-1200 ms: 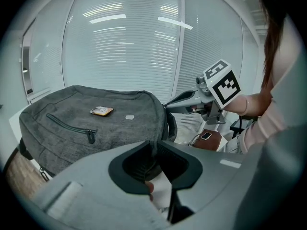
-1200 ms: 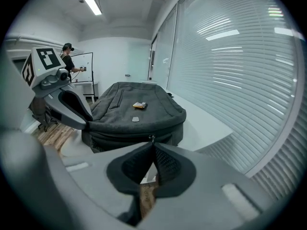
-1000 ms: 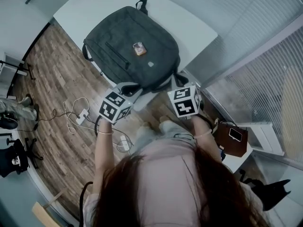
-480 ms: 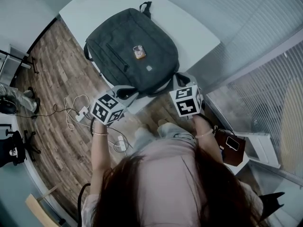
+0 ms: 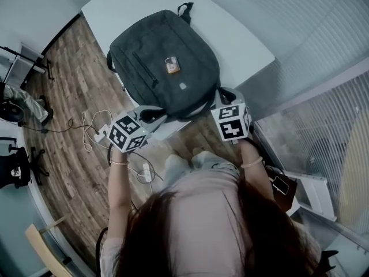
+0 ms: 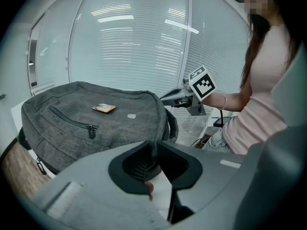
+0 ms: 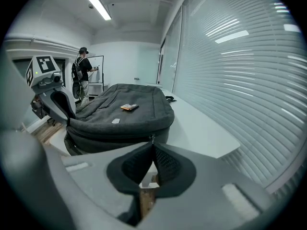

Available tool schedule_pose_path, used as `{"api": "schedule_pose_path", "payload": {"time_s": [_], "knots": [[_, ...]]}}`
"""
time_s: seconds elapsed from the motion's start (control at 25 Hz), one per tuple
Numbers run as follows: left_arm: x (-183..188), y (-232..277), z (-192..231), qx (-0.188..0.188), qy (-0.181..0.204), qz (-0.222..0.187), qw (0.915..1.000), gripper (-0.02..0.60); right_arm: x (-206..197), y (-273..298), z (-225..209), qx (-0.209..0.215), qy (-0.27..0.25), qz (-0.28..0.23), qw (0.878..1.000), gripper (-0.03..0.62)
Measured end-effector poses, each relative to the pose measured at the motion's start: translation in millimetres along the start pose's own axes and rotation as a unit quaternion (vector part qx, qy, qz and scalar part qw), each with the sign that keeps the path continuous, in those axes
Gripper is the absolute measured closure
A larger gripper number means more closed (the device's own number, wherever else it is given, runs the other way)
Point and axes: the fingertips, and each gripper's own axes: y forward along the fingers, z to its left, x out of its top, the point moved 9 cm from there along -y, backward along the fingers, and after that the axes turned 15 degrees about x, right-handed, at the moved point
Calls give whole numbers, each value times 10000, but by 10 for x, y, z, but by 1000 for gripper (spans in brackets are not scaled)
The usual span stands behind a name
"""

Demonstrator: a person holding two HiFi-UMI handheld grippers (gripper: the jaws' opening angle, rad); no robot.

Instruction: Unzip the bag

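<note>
A dark grey backpack lies flat on the white table, with a small orange tag on top. The left gripper sits at the bag's near left corner. In its own view its tips are together on the bag's edge. At the near right corner, the right gripper has its tips closed just under the small metal zipper pull on the bag's side seam. The side zip looks closed.
The table's near edge runs just under both grippers. Cables and a power strip lie on the wooden floor at the left. A blind-covered glass wall stands at the right. A person stands far back in the room.
The head view has swung, so the bag sits slightly further right. The left gripper's cube has drifted left of the bag's corner. The right gripper stays at the near right corner.
</note>
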Motion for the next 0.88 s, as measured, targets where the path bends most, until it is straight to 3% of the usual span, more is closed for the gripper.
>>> {"api": "schedule_pose_path", "payload": {"time_s": [0.36, 0.88], "knots": [[-7, -8, 3, -33, 42, -51, 10000, 525, 28, 60, -159, 96, -169, -31, 9998, 582], [-2, 29, 11, -101, 176, 20, 9998, 526, 62, 189, -363, -106, -319, -106, 9994, 582]]}}
